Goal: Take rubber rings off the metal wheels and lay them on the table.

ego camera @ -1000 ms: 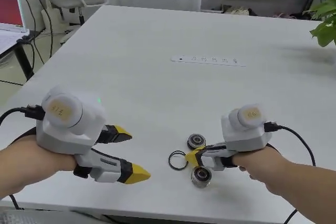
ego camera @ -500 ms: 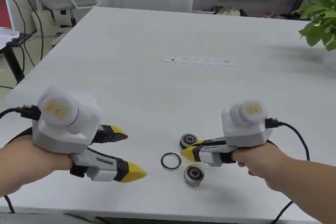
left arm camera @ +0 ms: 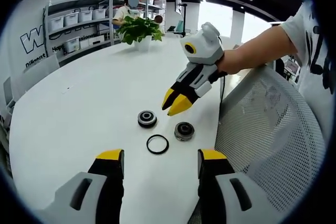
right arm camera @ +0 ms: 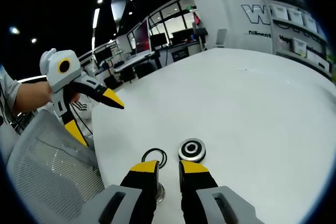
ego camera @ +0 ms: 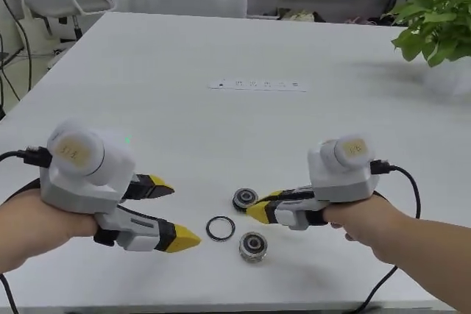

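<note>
**Hand-held grippers.** Left hand-held gripper: jaws spread wide, nothing between them, held low over the near edge of the surface. Right hand-held gripper: jaws drawn close with a narrow gap between them, holding nothing, tips just above the parts.

**Work items.** One rubber ring lies flat and free on the surface, between the two grippers. The far metal wheel and the near metal wheel lie on their sides just beside it, apart from it and from each other.

**Progress (judged).** At least one ring is off and laid down. Both wheels are too small here to tell whether either still carries a ring. In the left gripper view the far wheel's edge looks darker than the near one's, so one ring may remain. If so, one wheel has to be gripped and its band peeled off.

**Differences between views.**
- The left gripper view faces the right gripper's yellow tips head-on and shows them poised over the gap between the wheels. A mesh chair back stands at the surface edge.
- In the right gripper view the near wheel is partly hidden under that gripper's own jaw.
- The head view adds a power strip further back and a potted plant.
</note>
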Demonstrator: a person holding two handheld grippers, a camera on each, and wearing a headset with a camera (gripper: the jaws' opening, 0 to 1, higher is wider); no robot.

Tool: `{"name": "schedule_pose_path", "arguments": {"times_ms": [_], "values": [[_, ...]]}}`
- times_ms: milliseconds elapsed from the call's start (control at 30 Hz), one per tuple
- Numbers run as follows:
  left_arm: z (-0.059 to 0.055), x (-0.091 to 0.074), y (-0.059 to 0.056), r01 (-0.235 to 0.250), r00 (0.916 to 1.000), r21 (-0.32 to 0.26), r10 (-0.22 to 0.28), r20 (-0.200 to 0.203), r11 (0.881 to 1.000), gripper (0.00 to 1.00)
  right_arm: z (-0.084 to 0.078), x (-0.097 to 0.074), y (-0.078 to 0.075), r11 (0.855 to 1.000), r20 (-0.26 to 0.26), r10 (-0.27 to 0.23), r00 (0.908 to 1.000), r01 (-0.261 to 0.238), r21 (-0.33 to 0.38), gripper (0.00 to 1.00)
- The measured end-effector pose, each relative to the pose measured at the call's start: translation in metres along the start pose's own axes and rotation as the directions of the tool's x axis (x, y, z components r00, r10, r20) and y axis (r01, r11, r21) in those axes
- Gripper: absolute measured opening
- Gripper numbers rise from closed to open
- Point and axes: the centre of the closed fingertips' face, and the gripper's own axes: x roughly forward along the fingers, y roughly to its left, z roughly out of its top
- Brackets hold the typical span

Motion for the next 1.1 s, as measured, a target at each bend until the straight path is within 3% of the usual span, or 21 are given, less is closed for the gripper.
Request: {"name": "schedule_pose_path", "arguments": {"times_ms": [233,700,1100], "values": [[0.006,0.010,0.008,0.004,1.0000,0.002,-0.004,-0.002,1.000,0.54,-0.004,-0.006,-0.012,1.000,-0.001,-0.022,0.9998,0.022,0.003,0.15],[0.006,0.030,0.023,0.018,0.9996,-0.016,-0.018,-0.021,1.000,0.51,-0.012,-0.005,-0.029,0.999,-0.017,-0.037,0.9992,0.037,-0.014,0.20],[0.012,0.053,0.029,0.035,0.9992,-0.011,-0.035,-0.022,0.999,0.49,-0.016,0.001,-0.033,0.999,-0.021,-0.028,0.9994,0.027,-0.042,0.25]]}}
